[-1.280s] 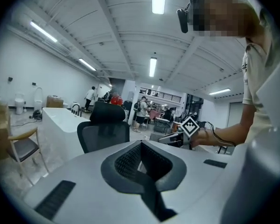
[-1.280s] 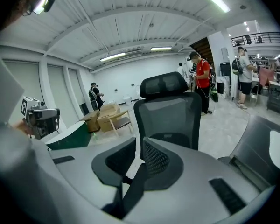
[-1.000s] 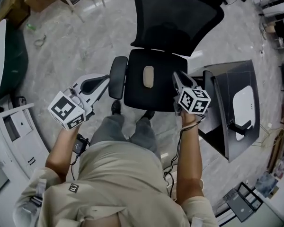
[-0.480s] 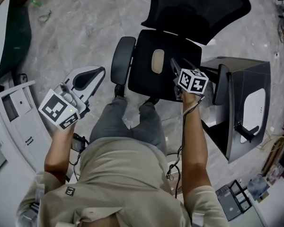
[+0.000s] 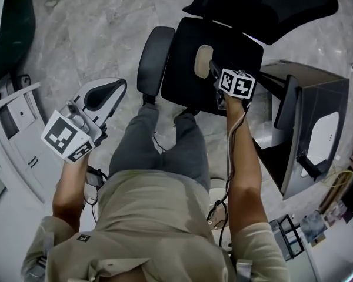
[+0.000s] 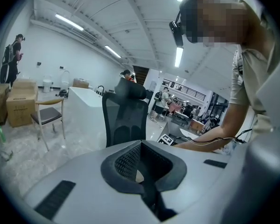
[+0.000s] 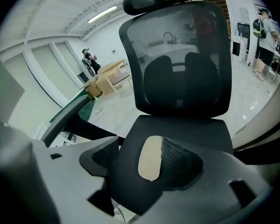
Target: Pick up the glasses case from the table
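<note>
A beige oval glasses case (image 5: 203, 61) (image 7: 150, 157) lies flat on the black seat (image 5: 232, 43) (image 7: 186, 127) of an office chair, not on a table. My right gripper (image 5: 213, 70) (image 7: 140, 160) points steeply down just above the seat. Its jaws have just been opening and stand open, with the case lying between them in the right gripper view; the pads do not touch it. My left gripper (image 5: 113, 88) (image 6: 142, 164) hangs to the left of the chair over the floor, shut, with nothing in it.
The chair's left armrest (image 5: 155, 60) sits between my two grippers, and its right armrest (image 5: 288, 107) stands beside a dark grey cabinet (image 5: 317, 128). A white desk (image 5: 17, 140) curves along the left. A wooden chair (image 6: 49, 118), boxes (image 6: 18, 106) and people stand farther off.
My right gripper has dropped toward the seat and reached the case, its jaws spreading apart. My left gripper has sunk lower and drifted left. The chair has slid up in the head view.
</note>
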